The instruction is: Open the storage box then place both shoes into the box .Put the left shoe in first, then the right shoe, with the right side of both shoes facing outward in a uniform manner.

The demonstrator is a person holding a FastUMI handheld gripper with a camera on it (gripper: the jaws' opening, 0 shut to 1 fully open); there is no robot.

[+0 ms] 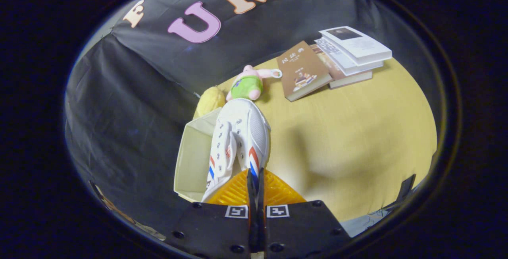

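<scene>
The gripper point(256, 179) has its two fingers pinched tight on the side wall of a white shoe point(238, 140), near the heel by the red and blue stripes. The shoe hangs toe-forward, just ahead of the fingers, over the open box point(193, 159) at the edge of the yellow table point(357, 140). It looks light, and the canvas upper seems soft, so a hold on the collar may let it swing or fold; the firmer heel rim is probably the safest place to take it. Beyond lie a plush toy point(247, 85) and books point(337, 60)
</scene>
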